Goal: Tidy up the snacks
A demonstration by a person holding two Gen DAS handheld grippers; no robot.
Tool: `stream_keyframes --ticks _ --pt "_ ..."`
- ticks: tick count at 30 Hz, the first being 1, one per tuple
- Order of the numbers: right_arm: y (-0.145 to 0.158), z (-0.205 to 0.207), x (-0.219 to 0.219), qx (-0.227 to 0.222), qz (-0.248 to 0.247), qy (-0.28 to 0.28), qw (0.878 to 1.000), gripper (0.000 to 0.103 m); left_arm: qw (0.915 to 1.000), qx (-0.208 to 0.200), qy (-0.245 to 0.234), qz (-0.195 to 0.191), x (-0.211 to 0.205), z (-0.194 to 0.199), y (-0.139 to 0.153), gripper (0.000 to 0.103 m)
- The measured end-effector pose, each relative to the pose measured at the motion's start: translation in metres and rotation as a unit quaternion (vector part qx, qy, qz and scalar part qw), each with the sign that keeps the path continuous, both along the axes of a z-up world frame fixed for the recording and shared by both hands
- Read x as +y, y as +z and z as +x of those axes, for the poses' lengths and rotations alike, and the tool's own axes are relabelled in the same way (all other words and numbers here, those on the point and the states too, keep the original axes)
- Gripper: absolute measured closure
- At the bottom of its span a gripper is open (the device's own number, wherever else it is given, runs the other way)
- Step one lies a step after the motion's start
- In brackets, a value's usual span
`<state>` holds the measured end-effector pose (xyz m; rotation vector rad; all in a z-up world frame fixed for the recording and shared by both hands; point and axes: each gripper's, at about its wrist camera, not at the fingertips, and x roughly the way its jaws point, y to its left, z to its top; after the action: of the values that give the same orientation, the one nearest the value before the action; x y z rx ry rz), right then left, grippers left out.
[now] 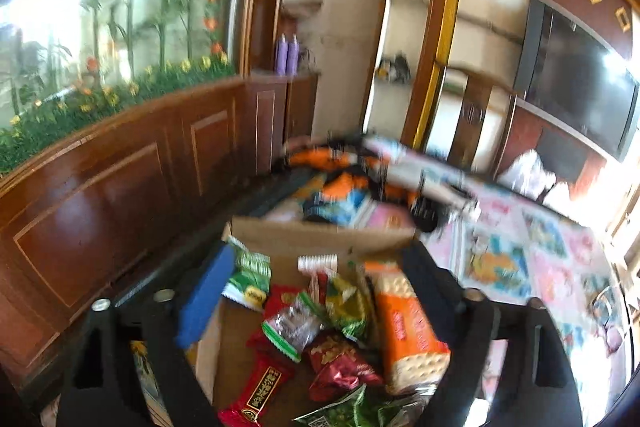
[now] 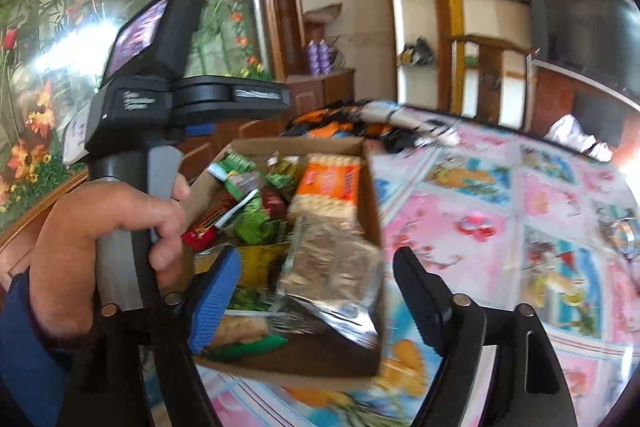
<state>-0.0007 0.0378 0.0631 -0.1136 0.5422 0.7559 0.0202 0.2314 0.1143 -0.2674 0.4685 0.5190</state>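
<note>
While both claws gape, cardboard box (image 2: pixel 362 183) holds mixed snacks (image 2: pixel 328 187).

The brown cardboard box (image 2: pixel 362 163) holds an orange cracker pack (image 2: pixel 330 183), green wrappers (image 2: pixel 256 223), a red sweet (image 1: pixel 256 393) and a silvery packet (image 2: pixel 332 267). Beside the box, the tablecloth (image 2: pixel 500 219) shows pink and blue cartoon squares. Behind the box, wall panelling (image 1: pixel 100 183) is reddish-brown.

Home dining room; wood panelling (image 1: pixel 120 163); television (image 1: pixel 580 87)
</note>
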Motion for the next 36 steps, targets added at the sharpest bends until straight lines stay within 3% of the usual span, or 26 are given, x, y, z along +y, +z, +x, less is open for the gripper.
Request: stream_keyframes --ticks 4,7,12,15,20,29,36 --pt "0.006 -0.006 -0.025 -0.029 0.002 -0.031 0.999 0.014 0.9988 -0.036 0.009 0.031 -0.02 -0.022 0.011 0.002" --pt "0.008 -0.012 -0.038 -0.061 -0.016 -0.057 0.996 0.013 0.9973 -0.037 0.023 0.06 -0.037 -0.039 0.014 0.0" --pt "0.014 -0.021 -0.06 -0.075 -0.008 -0.073 0.994 0.012 0.9895 0.016 0.043 0.137 -0.076 -0.064 -0.001 0.0" --pt "0.019 -0.029 -0.072 -0.081 0.001 -0.081 0.993 0.012 0.985 0.058 0.043 0.157 -0.09 -0.071 -0.011 0.0" --pt "0.024 -0.045 -0.088 -0.107 0.004 -0.094 0.99 0.01 0.9883 0.052 0.012 0.143 -0.104 -0.09 -0.015 0.0" --pt "0.024 -0.073 -0.105 -0.145 -0.01 -0.108 0.983 0.005 0.985 0.061 0.018 0.16 -0.126 -0.095 -0.034 0.0" --pt "0.023 -0.082 -0.114 -0.16 -0.019 -0.13 0.978 0.001 0.9865 0.062 0.01 0.151 -0.125 -0.096 -0.037 0.0"
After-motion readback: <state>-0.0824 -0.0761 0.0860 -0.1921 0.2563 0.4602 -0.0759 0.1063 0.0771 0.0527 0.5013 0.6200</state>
